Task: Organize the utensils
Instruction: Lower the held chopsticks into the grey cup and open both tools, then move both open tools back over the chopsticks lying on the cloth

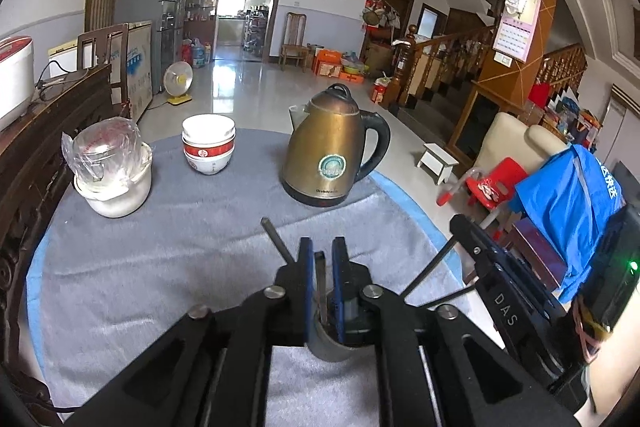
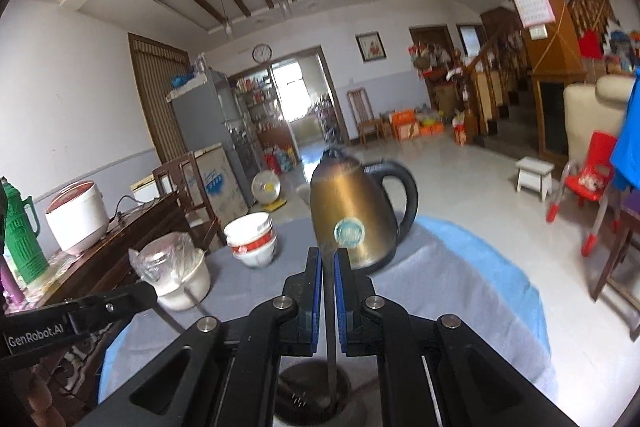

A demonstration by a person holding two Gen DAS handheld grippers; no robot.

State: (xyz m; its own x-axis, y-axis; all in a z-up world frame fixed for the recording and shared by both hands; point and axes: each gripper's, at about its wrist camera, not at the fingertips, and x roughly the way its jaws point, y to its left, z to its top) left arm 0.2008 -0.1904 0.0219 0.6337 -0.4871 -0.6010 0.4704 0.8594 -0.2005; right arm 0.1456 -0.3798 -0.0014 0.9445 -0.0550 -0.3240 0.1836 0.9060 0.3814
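Note:
A metal cup [image 1: 332, 347] stands on the grey cloth just under both tools; in the right wrist view the cup [image 2: 304, 387] shows its dark inside. My left gripper [image 1: 322, 241] stands over it with a flat metal handle [image 1: 320, 275] between the blue pads, a thin gap showing on the handle's right side. Two dark sticks [image 1: 276, 239] lean out of the cup. My right gripper [image 2: 328, 251] is shut on a thin metal utensil [image 2: 330, 327] whose lower end reaches into the cup. The right tool's black arm [image 1: 500, 279] sits close on the right.
A brass kettle [image 1: 332, 155] stands ahead at the centre. A stack of red-and-white bowls [image 1: 208, 143] and a white pot with a plastic-wrapped lid [image 1: 112, 171] stand to the left. The round table's edge [image 1: 420, 211] curves away on the right, a dark wooden sideboard [image 1: 36, 155] on the left.

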